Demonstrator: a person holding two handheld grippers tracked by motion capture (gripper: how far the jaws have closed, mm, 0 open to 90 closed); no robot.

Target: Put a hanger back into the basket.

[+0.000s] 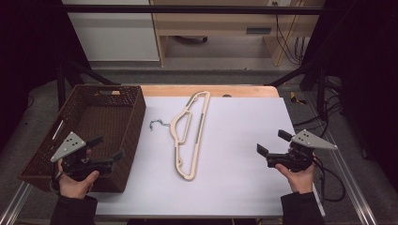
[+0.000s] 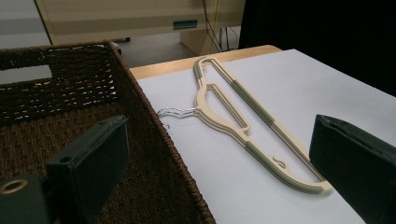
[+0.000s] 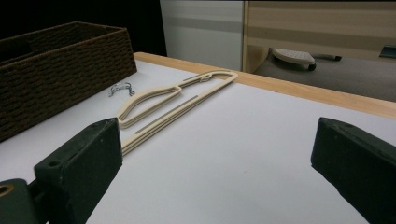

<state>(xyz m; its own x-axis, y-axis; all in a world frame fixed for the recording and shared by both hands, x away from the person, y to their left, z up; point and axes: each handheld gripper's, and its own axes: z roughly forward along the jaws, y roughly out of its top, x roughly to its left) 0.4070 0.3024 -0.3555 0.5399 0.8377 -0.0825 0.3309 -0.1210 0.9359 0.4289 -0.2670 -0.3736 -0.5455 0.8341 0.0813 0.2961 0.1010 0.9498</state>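
Note:
A cream plastic hanger (image 1: 184, 174) with grey-green grip strips lies flat on the white tabletop (image 1: 239, 159), its metal hook (image 1: 157, 123) pointing toward a brown wicker basket (image 1: 136, 122) at the left. My left gripper (image 1: 109, 146) is held over the basket's near right corner, open with nothing between its jaws. My right gripper (image 1: 271, 142) hovers above the table's right side, also open and holding nothing. The left gripper view has the hanger (image 2: 219, 122) ahead beside the basket rim (image 2: 154, 126). In the right gripper view the hanger (image 3: 127, 116) lies ahead to the left.
The basket looks empty inside. A wooden strip (image 1: 244, 90) edges the table's far side, with cabinets and floor beyond. A black cable (image 1: 331, 183) trails from the right gripper off the table's right edge. Dark frame bars stand on both sides.

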